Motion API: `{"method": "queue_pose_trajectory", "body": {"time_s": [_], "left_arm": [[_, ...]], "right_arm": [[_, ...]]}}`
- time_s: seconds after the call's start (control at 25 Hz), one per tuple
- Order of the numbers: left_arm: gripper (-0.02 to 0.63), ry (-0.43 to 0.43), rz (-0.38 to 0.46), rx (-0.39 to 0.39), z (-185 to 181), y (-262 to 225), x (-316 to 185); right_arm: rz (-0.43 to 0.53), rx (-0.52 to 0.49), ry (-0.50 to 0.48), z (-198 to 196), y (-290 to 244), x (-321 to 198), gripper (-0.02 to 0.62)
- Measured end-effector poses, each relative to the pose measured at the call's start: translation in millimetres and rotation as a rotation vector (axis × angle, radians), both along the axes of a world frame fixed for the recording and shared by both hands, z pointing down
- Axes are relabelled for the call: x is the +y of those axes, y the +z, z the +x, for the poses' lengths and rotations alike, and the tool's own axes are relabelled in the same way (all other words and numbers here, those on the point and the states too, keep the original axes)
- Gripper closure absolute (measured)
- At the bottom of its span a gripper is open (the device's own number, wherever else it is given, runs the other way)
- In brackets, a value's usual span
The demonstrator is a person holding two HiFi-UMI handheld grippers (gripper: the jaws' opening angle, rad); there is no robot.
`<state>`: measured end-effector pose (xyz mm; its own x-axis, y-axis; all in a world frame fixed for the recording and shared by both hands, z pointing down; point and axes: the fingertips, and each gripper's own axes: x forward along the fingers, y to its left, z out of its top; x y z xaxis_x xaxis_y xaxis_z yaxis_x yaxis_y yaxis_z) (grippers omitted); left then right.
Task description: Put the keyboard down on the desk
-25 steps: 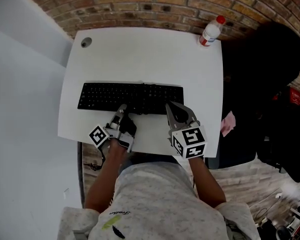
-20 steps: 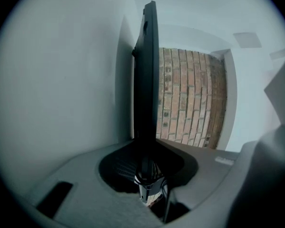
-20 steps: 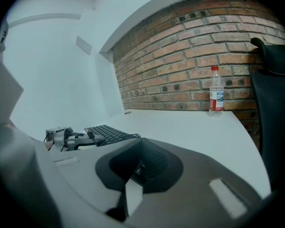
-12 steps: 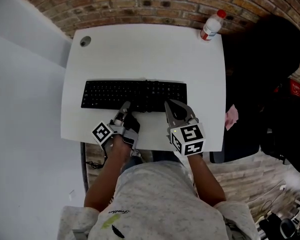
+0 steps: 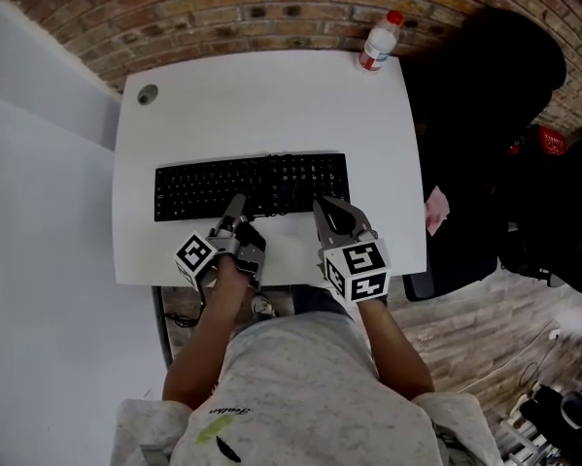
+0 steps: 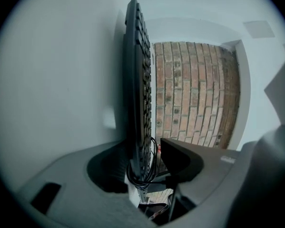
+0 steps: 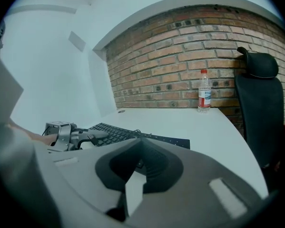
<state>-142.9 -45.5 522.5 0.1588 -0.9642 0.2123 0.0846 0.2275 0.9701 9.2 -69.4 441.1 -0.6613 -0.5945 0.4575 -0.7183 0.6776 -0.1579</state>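
The black keyboard [image 5: 252,184] lies flat on the white desk [image 5: 271,105], long side across. My left gripper [image 5: 237,207], turned on its side, is at the keyboard's near edge. In the left gripper view the keyboard [image 6: 135,80] edge and a loop of its black cable [image 6: 143,175] sit between the jaws of the left gripper [image 6: 149,156]. Those jaws are opening, and one pad [image 6: 178,156] stands off the keys. My right gripper [image 5: 331,210] is upright near the keyboard's right end, shut, with nothing seen between its fingers. The right gripper view shows the keyboard [image 7: 118,132] beyond the right gripper [image 7: 141,140].
A water bottle [image 5: 379,39] with a red cap stands at the desk's far right corner, against a brick wall [image 5: 271,8]. A round cable hole [image 5: 148,93] is at the far left. A black chair [image 5: 475,115] stands right of the desk.
The head view has shifted a little to the right. The keyboard lies in the same place on the desk, and both grippers stay at its near edge.
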Motion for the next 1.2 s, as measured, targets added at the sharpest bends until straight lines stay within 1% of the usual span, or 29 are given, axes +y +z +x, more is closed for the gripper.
{"method": "queue_pose_trajectory", "body": {"time_s": [0.28,0.4,0.52,0.64,0.84,1.08,1.2], "left_arm": [[0.346,0.011,-0.039,0.014,2.8,-8.1,2.8],[0.322,0.018,-0.063,0.034,3.3,-6.6,-0.4],[0.314,0.035,-0.099,0.028,5.0,-4.2,4.7],[0.316,0.047,-0.107,0.026,7.7,-4.0,12.9],[0.325,0.056,-0.078,0.016,8.7,-8.6,20.9],[0.362,0.090,-0.040,-0.037,11.0,-15.4,25.9],[0.390,0.115,-0.011,-0.093,12.5,-23.6,33.9]], "right_arm": [[0.013,-0.006,0.017,6.7,-8.9,14.1,0.588],[0.016,-0.004,0.020,7.9,-6.7,16.7,0.588],[0.022,-0.005,0.027,10.3,-8.2,22.6,0.588],[0.029,-0.006,0.035,12.3,-10.2,28.6,0.588],[0.038,-0.015,0.030,10.9,-13.3,36.1,0.588],[0.061,-0.021,0.029,8.2,-17.0,43.1,0.588],[0.071,-0.033,0.029,7.7,-21.8,51.9,0.588]]}}
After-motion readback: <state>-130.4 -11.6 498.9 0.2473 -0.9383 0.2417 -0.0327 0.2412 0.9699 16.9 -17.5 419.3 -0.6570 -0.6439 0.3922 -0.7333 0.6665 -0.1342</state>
